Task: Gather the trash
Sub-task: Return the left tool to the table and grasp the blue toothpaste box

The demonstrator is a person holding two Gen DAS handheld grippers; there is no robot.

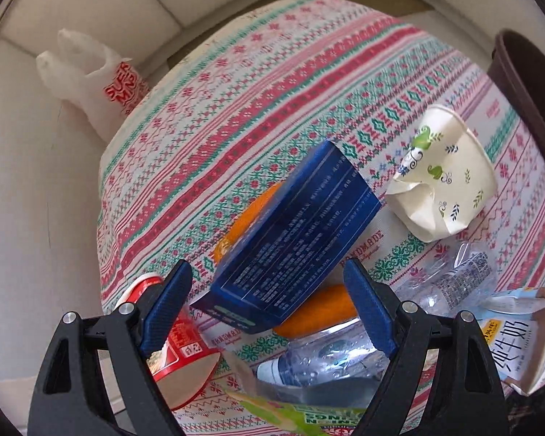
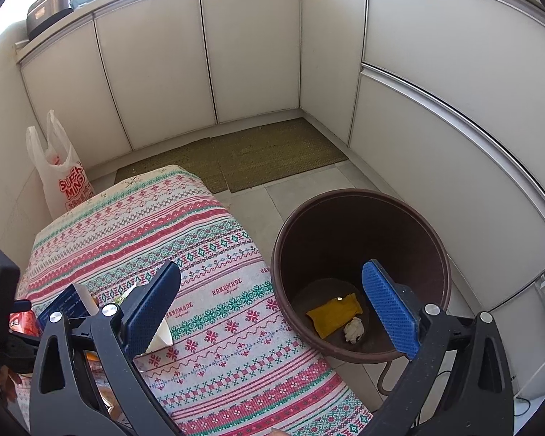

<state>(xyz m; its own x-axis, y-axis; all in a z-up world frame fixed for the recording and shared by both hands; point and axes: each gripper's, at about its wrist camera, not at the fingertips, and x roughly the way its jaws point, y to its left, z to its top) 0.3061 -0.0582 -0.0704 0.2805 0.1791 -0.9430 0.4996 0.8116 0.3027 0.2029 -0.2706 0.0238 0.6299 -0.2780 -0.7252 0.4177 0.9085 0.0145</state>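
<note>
Standing on floor just off tablecloth's (image 2: pixel 214 254) right edge: brown bin (image 2: pixel 359 218), holding yellow packet (image 2: pixel 332 314) and crumpled white wad (image 2: pixel 353 330), touching at bottom. Right gripper (image 2: pixel 270 303) jaws apart, nothing between, hanging over gap between cloth edge and bin. Left gripper (image 1: pixel 269 305) jaws wide apart over trash pile at cloth's near edge; blue box (image 1: pixel 290 239) tilted between them, pads not pressing on it. Orange items (image 1: pixel 318 310) under box, can't tell what. Crushed paper cup (image 1: pixel 443 178) with green leaf print toward right edge, on its side. Clear bottle (image 1: pixel 330 356) and crinkled plastic (image 1: pixel 457 279) near edge. Red tub (image 1: pixel 180 338) at left edge, writing unreadable. Milk carton (image 1: pixel 516 341) with Chinese characters at right. Green pack (image 1: pixel 309 418) print mostly cut off. Cloth printed "HANDMADE". White bag (image 2: pixel 60 167) beyond far left corner, red "SUPER MING".
</note>
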